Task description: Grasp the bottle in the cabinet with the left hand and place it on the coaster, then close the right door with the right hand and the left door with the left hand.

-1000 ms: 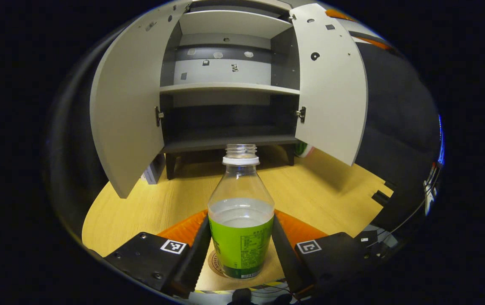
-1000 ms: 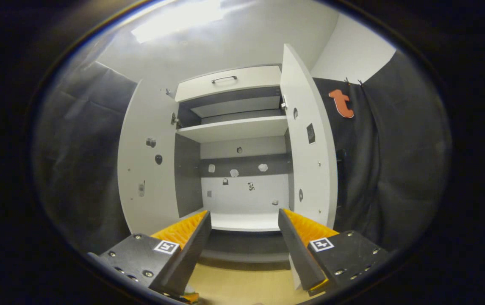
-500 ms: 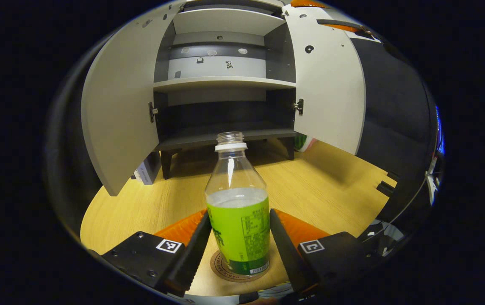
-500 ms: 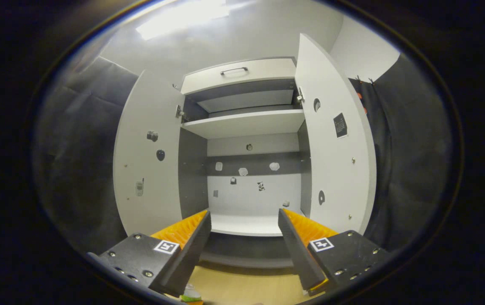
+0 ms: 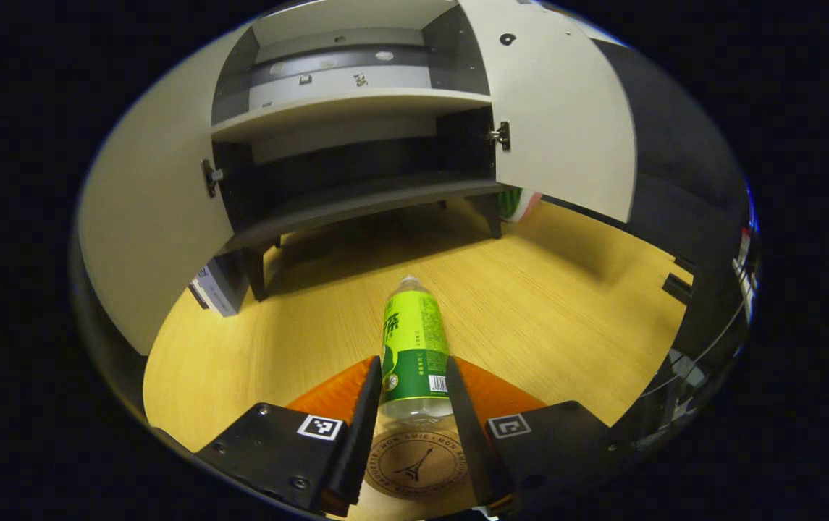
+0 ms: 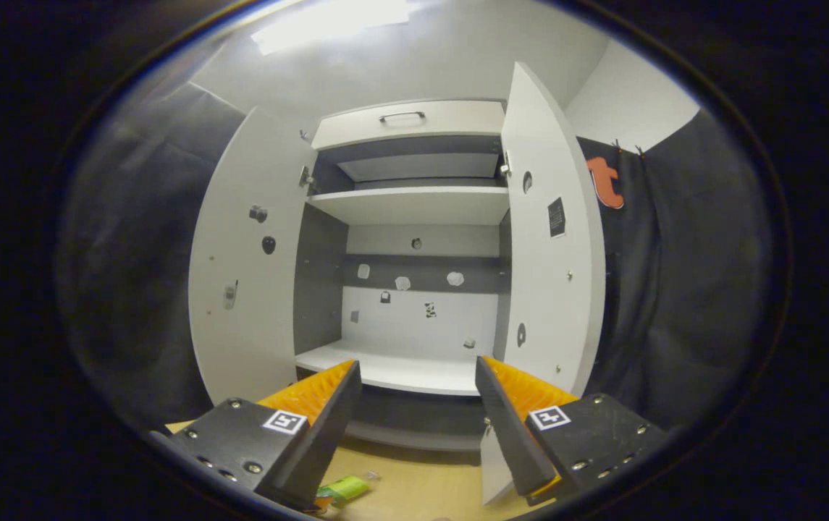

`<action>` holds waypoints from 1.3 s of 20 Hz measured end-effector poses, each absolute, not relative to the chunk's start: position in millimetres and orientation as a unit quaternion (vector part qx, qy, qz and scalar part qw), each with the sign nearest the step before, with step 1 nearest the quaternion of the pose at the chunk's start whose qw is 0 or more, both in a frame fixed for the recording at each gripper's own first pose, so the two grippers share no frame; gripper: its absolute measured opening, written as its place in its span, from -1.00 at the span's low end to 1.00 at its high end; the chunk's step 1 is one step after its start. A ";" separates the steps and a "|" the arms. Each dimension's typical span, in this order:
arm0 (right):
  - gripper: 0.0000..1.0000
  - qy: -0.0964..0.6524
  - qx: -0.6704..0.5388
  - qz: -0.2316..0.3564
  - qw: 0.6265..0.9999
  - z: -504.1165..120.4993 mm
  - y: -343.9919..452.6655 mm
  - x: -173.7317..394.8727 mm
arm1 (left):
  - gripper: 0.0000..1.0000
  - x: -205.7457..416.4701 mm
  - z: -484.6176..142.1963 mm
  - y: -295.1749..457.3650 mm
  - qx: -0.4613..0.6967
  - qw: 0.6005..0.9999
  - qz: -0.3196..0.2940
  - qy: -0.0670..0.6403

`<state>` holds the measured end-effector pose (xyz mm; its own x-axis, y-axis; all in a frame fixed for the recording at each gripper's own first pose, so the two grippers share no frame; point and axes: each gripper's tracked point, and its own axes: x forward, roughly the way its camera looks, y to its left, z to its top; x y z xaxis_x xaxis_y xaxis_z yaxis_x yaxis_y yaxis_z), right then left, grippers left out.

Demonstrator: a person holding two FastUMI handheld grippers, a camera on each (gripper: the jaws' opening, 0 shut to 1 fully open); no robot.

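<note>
Left tongs (image 5: pixel 411 427) wide | bottle (image 5: pixel 414 347) toppled between, beyond coaster (image 5: pixel 418 463) | right tongs (image 6: pixel 418 427) wide

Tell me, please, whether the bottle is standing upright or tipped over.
Tipped: the bottle lies on the wooden table, mouth pointing toward the cabinet.

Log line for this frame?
bottle: lying on table, beside coaster | left hand-held gripper: flanks its base, grip unclear | right hand-held gripper: open | left door, right door: open
</note>
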<state>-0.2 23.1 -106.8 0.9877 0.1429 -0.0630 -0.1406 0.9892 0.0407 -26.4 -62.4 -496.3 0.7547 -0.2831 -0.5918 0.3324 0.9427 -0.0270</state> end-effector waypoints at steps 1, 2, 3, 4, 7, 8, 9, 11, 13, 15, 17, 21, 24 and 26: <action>0.92 0.037 0.017 0.066 0.997 -110.9 19.2 -1.1 | 0.19 -23.3 -497.4 -61.7 0.028 0.931 -0.160 0.327; 0.92 0.040 0.015 0.063 0.997 -113.5 15.4 -3.2 | 0.23 -24.6 -500.5 -61.0 0.023 0.926 -0.157 0.342; 0.92 0.039 0.012 0.059 0.997 -113.8 10.5 -4.1 | 0.28 -20.4 -499.5 -59.2 0.022 0.924 -0.150 0.352; 0.92 0.037 0.010 0.053 0.998 -113.5 3.8 -4.9 | 0.30 -16.9 -499.7 -60.9 0.023 0.919 -0.150 0.364; 0.92 0.036 0.008 0.032 0.999 -116.3 -18.0 -6.3 | 0.43 1.9 -499.1 -67.7 0.035 0.907 -0.157 0.390; 0.92 0.036 0.006 0.025 0.999 -117.8 -25.2 -6.6 | 0.46 9.1 -501.5 -71.0 0.038 0.901 -0.162 0.400; 0.92 0.034 0.002 0.019 0.999 -117.7 -31.4 -6.7 | 0.54 19.1 -502.7 -75.0 0.040 0.897 -0.162 0.409; 0.86 0.032 -0.006 0.007 0.999 -119.9 -43.9 -8.9 | 0.60 31.3 -512.7 -76.6 0.045 0.878 -0.156 0.450; 0.92 0.029 -0.010 -0.008 0.999 -121.6 -58.5 -10.8 | 0.60 46.6 -516.3 -87.4 0.020 0.870 -0.163 0.465; 0.92 0.029 -0.008 -0.027 0.999 -126.3 -74.0 -16.0 | 0.63 58.6 -519.5 -93.2 0.010 0.860 -0.164 0.482; 0.92 0.033 -0.006 -0.049 0.998 -133.4 -89.6 -23.3 | 0.63 69.6 -524.5 -99.1 0.021 0.850 -0.166 0.500; 0.92 0.041 -0.001 -0.089 0.995 -141.9 -114.3 -48.3 | 0.65 75.7 -539.8 -111.0 0.057 0.807 -0.174 0.562; 0.92 0.040 -0.009 -0.111 0.993 -142.3 -129.0 -73.5 | 0.66 76.5 -548.2 -114.4 0.105 0.768 -0.181 0.605; 0.92 0.042 -0.011 -0.126 0.991 -145.4 -140.5 -92.2 | 0.70 76.4 -554.6 -109.1 0.117 0.747 -0.173 0.631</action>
<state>-92.2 -140.5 -145.4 0.9645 -0.2513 -0.0810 0.2494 0.9678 -0.0329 76.4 -109.1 -554.6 0.1429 -0.1101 -0.9836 0.4055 0.9131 -0.0434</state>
